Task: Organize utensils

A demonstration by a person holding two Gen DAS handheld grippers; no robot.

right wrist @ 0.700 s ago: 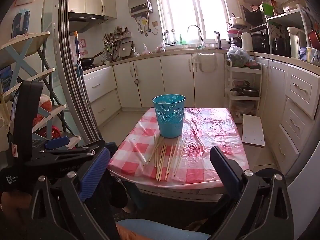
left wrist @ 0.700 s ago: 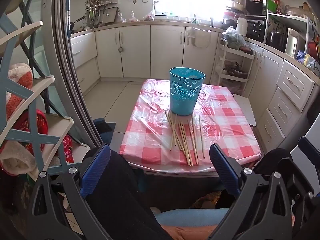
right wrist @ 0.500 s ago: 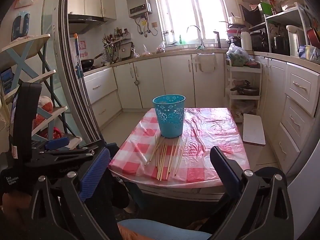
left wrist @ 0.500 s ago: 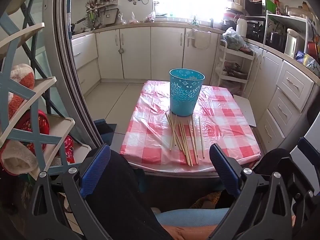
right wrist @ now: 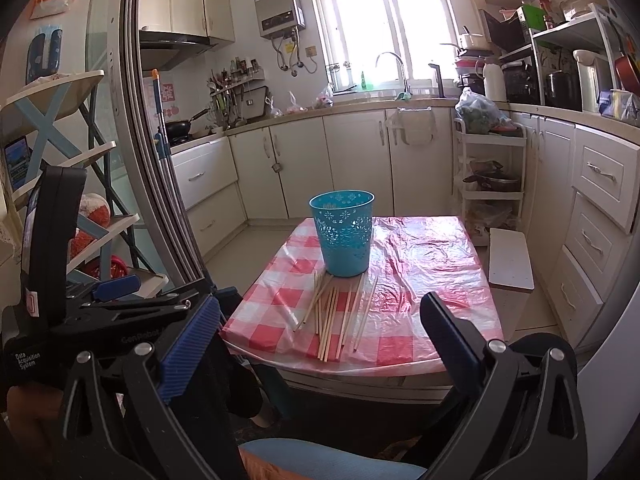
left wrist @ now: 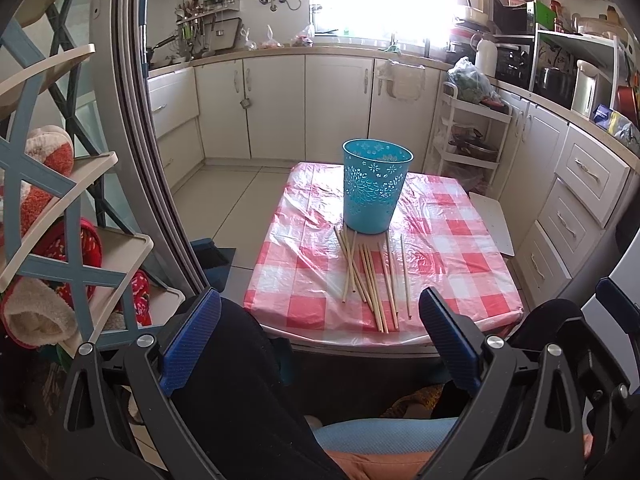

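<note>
- Left tongs (left wrist: 320, 338) spread wide, nothing between the pads, held low and short of the tabletop (left wrist: 304, 304).
- Right tongs (right wrist: 320, 338) likewise wide and empty, also short of the near edge; left tongs visible just beside them, off to their left.
- Chopsticks (left wrist: 370, 280) loose in a fan on the checked cloth, ahead of both tongs and near the front edge, far tips touching or almost touching the foot of the bin (left wrist: 376, 188).
- Bin upright beyond the sticks, farther from the tongs, mouth open upward.
- Step in hand, judged: reach in for a first stick; none lifted yet, task barely begun.
- Best to pick an outer stick lying apart from the rest, such as the lone one on the right of the fan, rather than the crossed ones on the left.
- Better to close across the stick's width near mid-length, pads low to the cloth, so it lifts level and does not swing.
- Worth narrowing the jaws before contact; slick plastic cloth may let a stick roll away.
- Then tip upright over the bin's mouth before letting go.
- Against the earlier frames: table, sticks and bin unmoved; tongs equally wide; left view tipped up a little, more of the far wall showing; right view almost the same.
</note>
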